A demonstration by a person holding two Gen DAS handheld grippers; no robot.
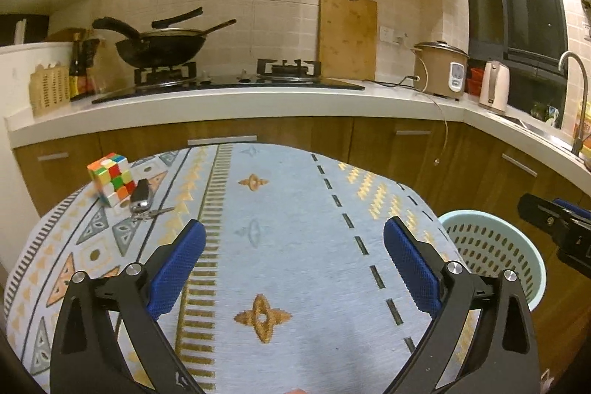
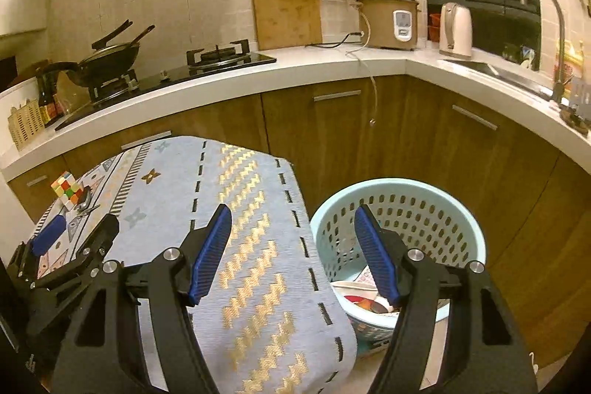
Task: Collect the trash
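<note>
Both sets of fingers are standing released and empty over the cloth-covered worktop [image 1: 295,246], the right gripper [image 2: 291,253] hanging nearer the trash basket [image 2: 461,220] at its right edge, while the left gripper [image 1: 293,268] is facing no trash, only a cube [image 1: 110,178] and keys [image 1: 142,202] far left

A Rubik's cube [image 1: 110,179] touches a car key [image 1: 141,197] on the patterned tablecloth [image 1: 280,246]; a wok [image 1: 161,48] sits on the stove [image 1: 221,80].
</note>
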